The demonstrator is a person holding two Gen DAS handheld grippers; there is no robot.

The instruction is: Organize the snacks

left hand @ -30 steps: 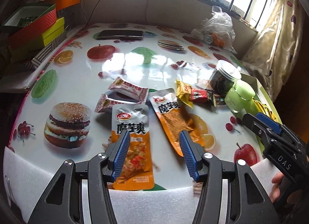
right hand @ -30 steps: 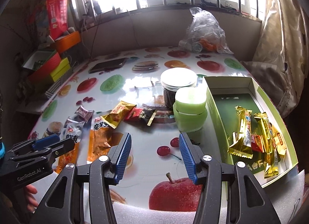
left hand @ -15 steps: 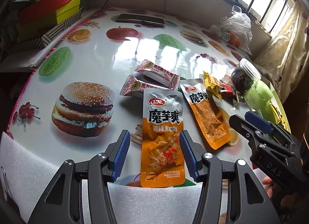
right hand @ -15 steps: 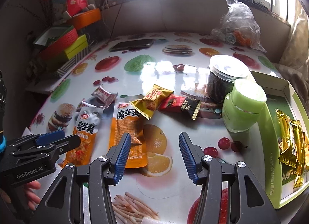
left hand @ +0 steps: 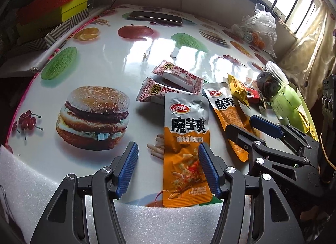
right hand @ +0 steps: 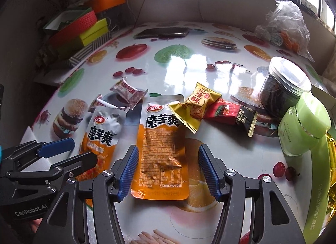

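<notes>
Two hand-held grippers, left [left hand: 168,172] and right [right hand: 168,172], jaws just widened, nothing gripped. Each hovers over an orange snack pouch — left pouch [left hand: 185,151], right pouch [right hand: 161,151] — flat on the tabletop [right hand: 220,153]. Recommend lowering squarely, pinching the pouch edges, avoiding the overlapping yellow packet [right hand: 196,105].

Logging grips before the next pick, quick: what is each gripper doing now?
Left gripper: open, jaws just widened, holding nothing.
Right gripper: open, jaws just widened around the orange pouch, not gripping.
</notes>
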